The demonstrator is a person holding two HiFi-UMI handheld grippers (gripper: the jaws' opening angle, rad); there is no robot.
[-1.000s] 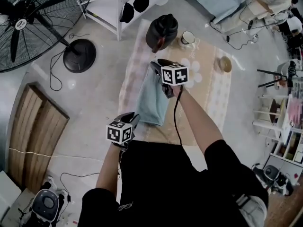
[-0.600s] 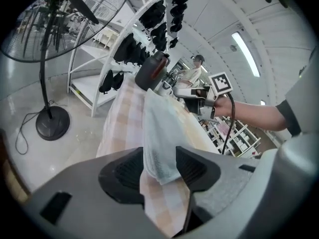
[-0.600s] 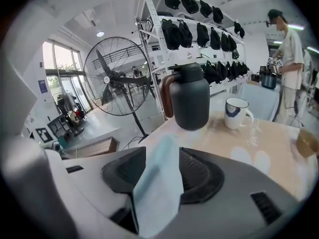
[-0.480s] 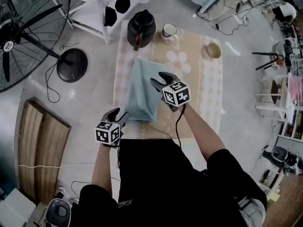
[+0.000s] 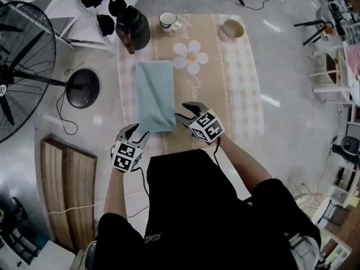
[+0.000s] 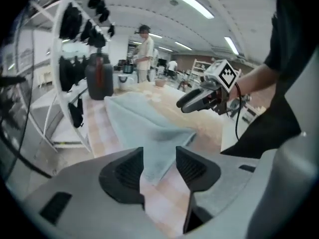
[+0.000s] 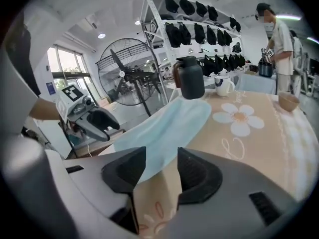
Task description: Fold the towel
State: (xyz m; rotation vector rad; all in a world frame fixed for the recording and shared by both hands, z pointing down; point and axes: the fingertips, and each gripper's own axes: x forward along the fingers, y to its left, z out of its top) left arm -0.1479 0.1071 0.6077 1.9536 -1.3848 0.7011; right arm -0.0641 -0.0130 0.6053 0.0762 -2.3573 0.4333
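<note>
A light blue towel point(image 5: 154, 94) lies as a long narrow strip on the flowered table cloth point(image 5: 239, 77), running away from me. My left gripper point(image 5: 136, 131) hovers at the towel's near left corner and my right gripper point(image 5: 187, 115) at its near right corner. Both have just opened their jaws and stand open. In the left gripper view the towel's point(image 6: 144, 128) near corner shows beyond the left gripper's point(image 6: 159, 167) spread pads, untouched, with the right gripper point(image 6: 202, 96) to the side. The right gripper view shows the towel point(image 7: 164, 126) ahead of the right gripper point(image 7: 162, 169), nothing pinched.
A black kettle point(image 5: 132, 30), a white mug point(image 5: 167, 20) and a small bowl point(image 5: 232, 28) stand at the table's far end. A large fan point(image 5: 22, 66) with a round base point(image 5: 82, 88) is on the left. Wooden boards point(image 5: 70, 190) lie near left. A rack of black caps point(image 7: 199, 34) stands behind.
The right gripper has drawn back from the towel's far part to its near edge. Both grippers have let go and opened; the left one has rolled. The towel now lies flat.
</note>
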